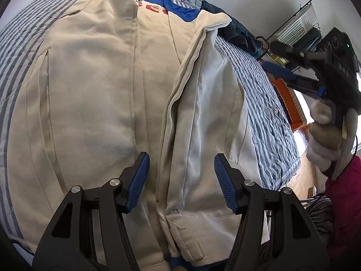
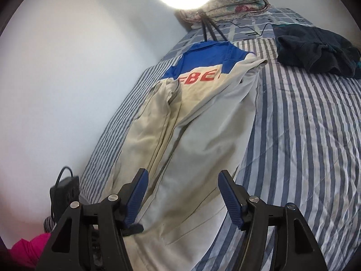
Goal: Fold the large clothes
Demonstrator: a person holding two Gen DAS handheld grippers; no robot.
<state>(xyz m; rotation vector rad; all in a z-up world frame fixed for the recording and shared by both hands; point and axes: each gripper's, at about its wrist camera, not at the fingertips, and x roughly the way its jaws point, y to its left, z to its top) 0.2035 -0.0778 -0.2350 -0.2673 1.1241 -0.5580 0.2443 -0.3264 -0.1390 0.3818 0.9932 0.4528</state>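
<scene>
Now the beige cotton jacket with a blue collar [image 1: 94,103] lies mid-frame on the striped bedspread [image 2: 304,124], sides folded inward, both the left gripper [image 1: 181,180] and right gripper [image 2: 182,198] open and empty, so next probably comes regripping the hem at bottom to fold it upward.

The beige jacket [image 1: 90,103] is matt woven twill cloth; the striped bedspread [image 2: 304,135] is quilted, puckered cotton; the left gripper [image 1: 181,169] has matt black plastic arms, ribbed blue pads, shiny metal bolts.
</scene>
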